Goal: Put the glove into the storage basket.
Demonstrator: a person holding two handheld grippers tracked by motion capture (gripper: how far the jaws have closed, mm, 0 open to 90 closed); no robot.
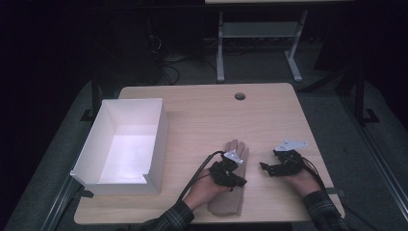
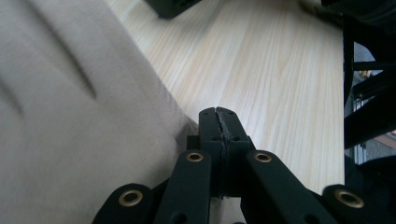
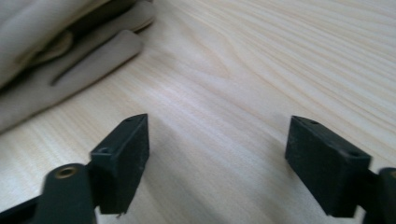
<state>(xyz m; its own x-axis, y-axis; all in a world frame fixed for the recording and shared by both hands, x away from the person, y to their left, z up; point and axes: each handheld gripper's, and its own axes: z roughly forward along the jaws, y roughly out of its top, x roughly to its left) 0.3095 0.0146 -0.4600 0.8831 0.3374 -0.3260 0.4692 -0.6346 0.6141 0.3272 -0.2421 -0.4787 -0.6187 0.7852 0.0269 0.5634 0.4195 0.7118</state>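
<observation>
A beige glove (image 1: 230, 204) lies flat on the wooden table (image 1: 216, 115) near its front edge, fingers pointing away from me. My left gripper (image 1: 239, 183) rests over the glove's right side. In the left gripper view its jaws (image 2: 218, 116) are pressed together at the edge of the glove (image 2: 70, 116), and the fabric runs up into them. My right gripper (image 1: 266, 168) sits a short way right of the glove and points toward it. In the right gripper view it (image 3: 217, 135) stands wide open over bare wood, with the glove (image 3: 70, 65) off to the upper left.
A white open box (image 1: 91, 139) stands on the left part of the table. A round cable hole (image 1: 239, 96) sits near the far edge. Beyond the table are the legs of a desk frame (image 1: 220, 57) and a dark floor.
</observation>
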